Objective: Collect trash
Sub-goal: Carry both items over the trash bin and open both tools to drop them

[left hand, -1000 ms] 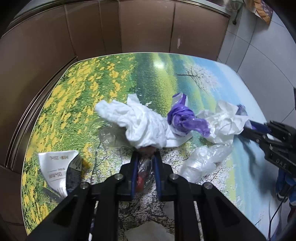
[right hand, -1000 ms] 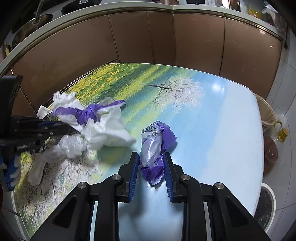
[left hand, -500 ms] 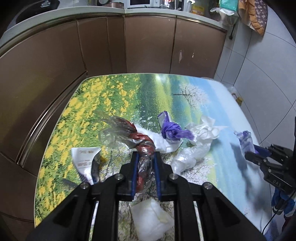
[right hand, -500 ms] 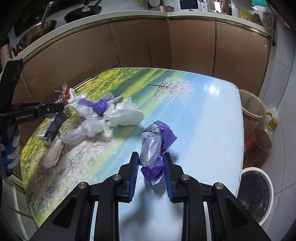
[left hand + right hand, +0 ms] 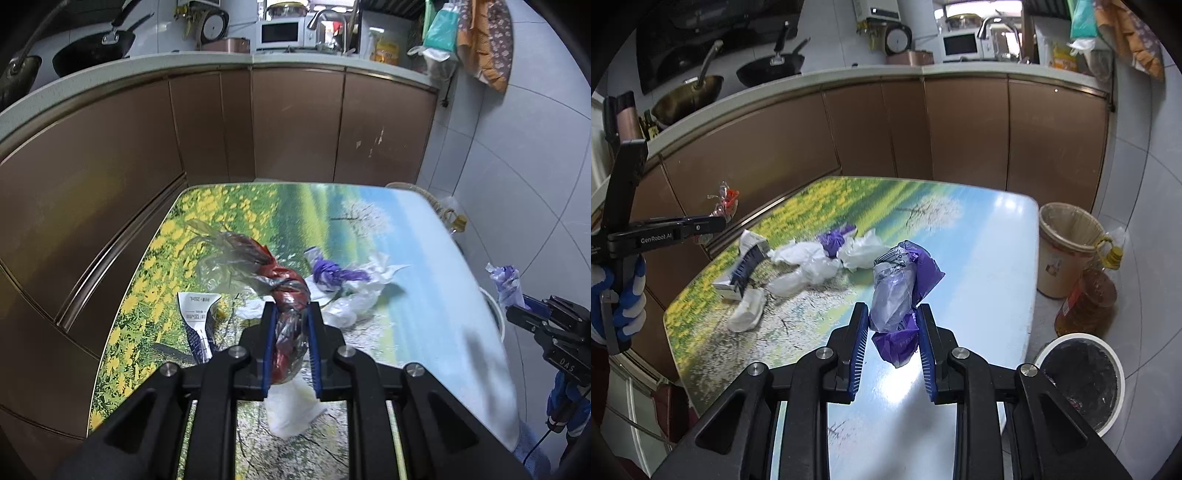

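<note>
My left gripper (image 5: 290, 314) is shut on a crumpled red and clear plastic wrapper (image 5: 284, 291), lifted above the table (image 5: 424, 295). My right gripper (image 5: 894, 314) is shut on a purple and clear plastic bag (image 5: 905, 280), also held in the air. The left gripper (image 5: 718, 221) shows at the left of the right wrist view with the red wrapper (image 5: 726, 197) sticking up from it. On the table lie white tissues (image 5: 798, 254), a purple scrap (image 5: 833, 238), clear plastic (image 5: 805, 275), a small carton (image 5: 744, 266) and a white wad (image 5: 748, 314).
A white bin with a black liner (image 5: 1080, 376) stands on the floor right of the table. Beside it are a beige bin (image 5: 1063, 251) and an oil bottle (image 5: 1087, 299). Brown cabinets (image 5: 295, 125) run behind the table. A gloved hand (image 5: 622, 291) grips the left gripper's handle.
Both grippers have risen and pulled back from the table with their trash. The red wrapper came out from under the white tissue pile. The floor bins came into the right wrist view.
</note>
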Tool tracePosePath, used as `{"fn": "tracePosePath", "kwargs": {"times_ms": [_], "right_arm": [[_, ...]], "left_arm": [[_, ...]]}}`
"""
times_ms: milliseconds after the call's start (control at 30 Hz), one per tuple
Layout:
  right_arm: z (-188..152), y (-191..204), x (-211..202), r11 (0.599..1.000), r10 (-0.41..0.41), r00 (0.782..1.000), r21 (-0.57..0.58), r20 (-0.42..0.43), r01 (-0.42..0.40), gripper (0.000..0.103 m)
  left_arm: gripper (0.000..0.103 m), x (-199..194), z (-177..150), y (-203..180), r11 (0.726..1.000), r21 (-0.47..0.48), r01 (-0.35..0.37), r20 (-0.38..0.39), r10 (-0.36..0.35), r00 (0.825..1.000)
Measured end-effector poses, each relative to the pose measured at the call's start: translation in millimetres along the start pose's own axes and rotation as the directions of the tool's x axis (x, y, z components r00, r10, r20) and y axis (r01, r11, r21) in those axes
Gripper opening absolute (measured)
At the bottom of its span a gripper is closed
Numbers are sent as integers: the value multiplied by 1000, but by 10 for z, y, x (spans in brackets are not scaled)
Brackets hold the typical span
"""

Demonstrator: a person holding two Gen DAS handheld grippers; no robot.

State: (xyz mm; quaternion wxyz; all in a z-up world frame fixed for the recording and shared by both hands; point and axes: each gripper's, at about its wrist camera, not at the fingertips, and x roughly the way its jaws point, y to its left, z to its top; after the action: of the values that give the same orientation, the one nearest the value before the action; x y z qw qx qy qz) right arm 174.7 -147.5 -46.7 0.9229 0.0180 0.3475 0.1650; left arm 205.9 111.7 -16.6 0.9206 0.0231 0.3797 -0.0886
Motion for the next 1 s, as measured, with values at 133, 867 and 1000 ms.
{"fn": "tracePosePath", "kwargs": {"times_ms": [133, 867, 1000], "right_arm": [[-36, -55, -250, 1000, -10, 999, 21, 41, 9, 27], [-530, -1322, -769, 931, -250, 967, 284, 46, 227, 27], [-630, -1613, -691, 906, -285, 958, 332, 13, 265, 27]], "left_arm": [[15, -119, -5, -134, 1000, 13, 18, 22, -18, 1000], [15, 446, 23, -2148, 907, 259, 333, -98, -319, 943], [15, 641, 69, -2605, 876, 306, 372, -130, -348, 928]]}}
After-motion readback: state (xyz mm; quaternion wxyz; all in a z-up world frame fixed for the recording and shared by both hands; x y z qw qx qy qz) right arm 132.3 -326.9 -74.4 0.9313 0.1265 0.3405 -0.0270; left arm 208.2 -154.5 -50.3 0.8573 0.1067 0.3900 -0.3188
